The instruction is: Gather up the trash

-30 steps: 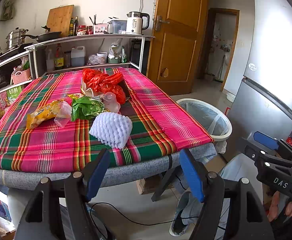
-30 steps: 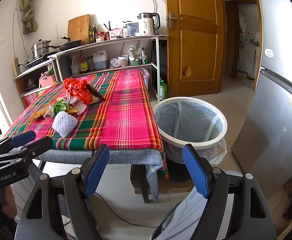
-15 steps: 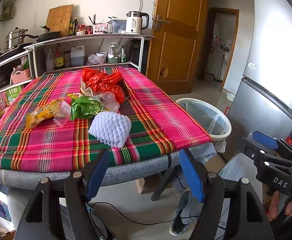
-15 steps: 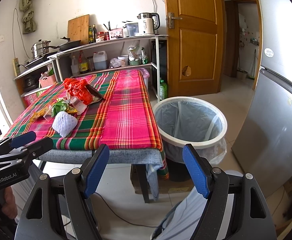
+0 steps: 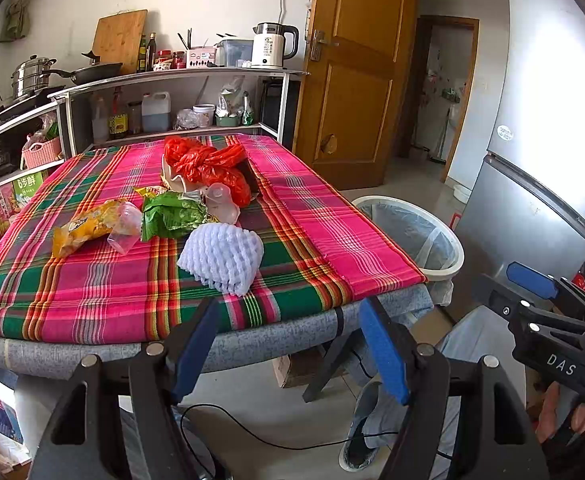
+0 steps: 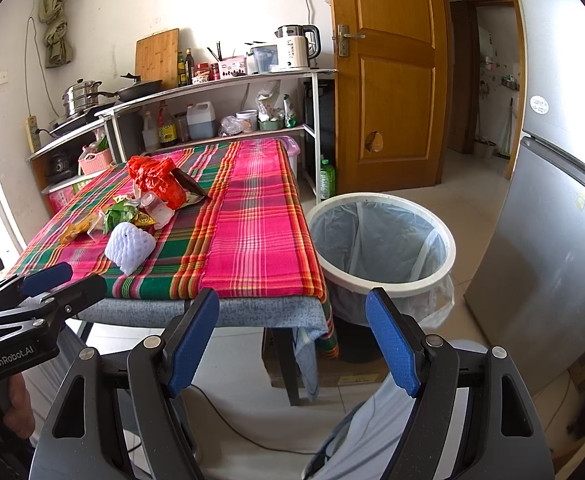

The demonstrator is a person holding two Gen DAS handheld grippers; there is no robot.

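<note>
Trash lies in a heap on the plaid-covered table (image 5: 92, 300): a white foam fruit net (image 5: 222, 258) nearest me, a green wrapper (image 5: 172, 214), a yellow snack bag (image 5: 82, 228), clear plastic cups (image 5: 126, 228) and a red plastic bag (image 5: 208, 166). A white bin (image 6: 380, 248) with a clear liner stands on the floor right of the table. My left gripper (image 5: 288, 350) is open, below and in front of the table edge, holding nothing. My right gripper (image 6: 294, 344) is open too, low in front of the table corner and bin. The foam net (image 6: 130, 246) also shows in the right view.
Metal shelves (image 5: 180, 80) with a kettle, bottles, pots and a cutting board stand behind the table. A wooden door (image 6: 388, 76) is at the back right and a steel fridge (image 6: 552, 240) at the far right. A person's legs and a cable are on the floor below.
</note>
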